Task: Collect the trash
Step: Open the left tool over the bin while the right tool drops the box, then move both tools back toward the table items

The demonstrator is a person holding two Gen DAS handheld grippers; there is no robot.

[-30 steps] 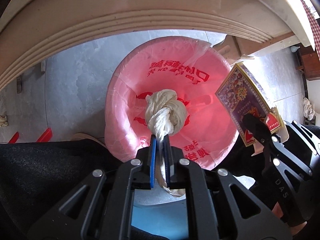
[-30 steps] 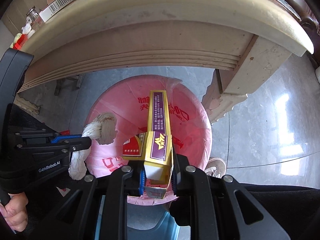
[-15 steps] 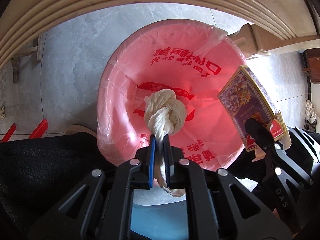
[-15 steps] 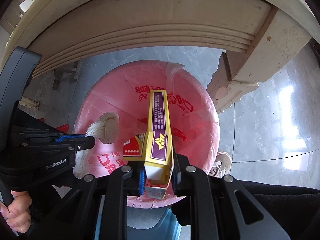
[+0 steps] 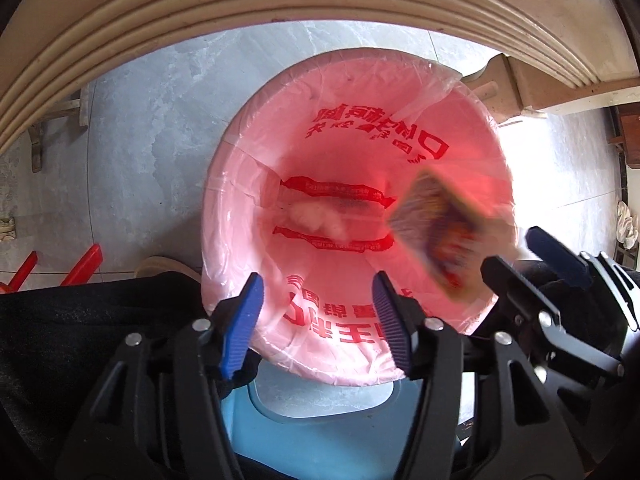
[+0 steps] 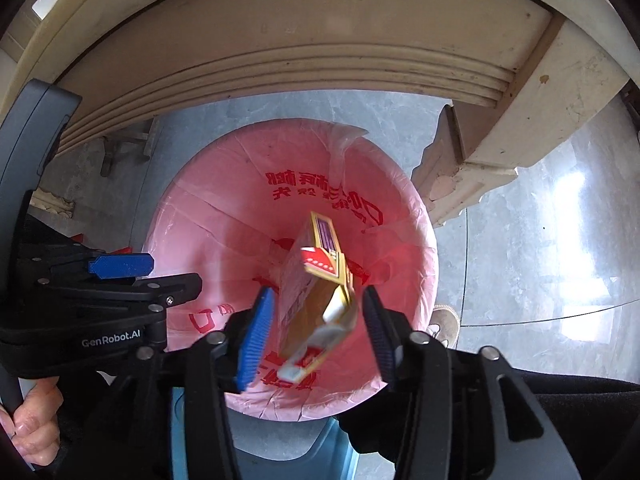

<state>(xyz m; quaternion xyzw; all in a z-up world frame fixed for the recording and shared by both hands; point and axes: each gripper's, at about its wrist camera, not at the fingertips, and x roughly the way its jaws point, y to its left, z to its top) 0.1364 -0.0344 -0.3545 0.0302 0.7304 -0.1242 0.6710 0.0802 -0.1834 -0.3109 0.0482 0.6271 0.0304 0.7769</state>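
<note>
Where the left wrist camera looks down: left gripper [image 5: 318, 316] wide open with nothing between its blue ribbed pads [image 5: 243, 322], above the round bin lined with a pink plastic bag with red print [image 5: 256, 152]. Deep inside the bag, blurred, a white knotted cloth wad [image 5: 316, 218]. At the right, also blurred, a purple and gold printed cardboard box [image 5: 440, 236], in the air over the bag opening, just beside the open right gripper [image 5: 524, 258]. Beyond the bin, grey stone floor [image 5: 152, 120] and the cream moulded edge of a table [image 5: 280, 4]. From the right wrist camera: right gripper [image 6: 318, 328] spread wide, the box [image 6: 316, 300] tilted between the two pads but touching neither, over the pink bag [image 6: 224, 216]. At the left, the left gripper [image 6: 132, 276] open, held by a bare hand [image 6: 32, 428]. Cloth wad not seen from this side.
</note>
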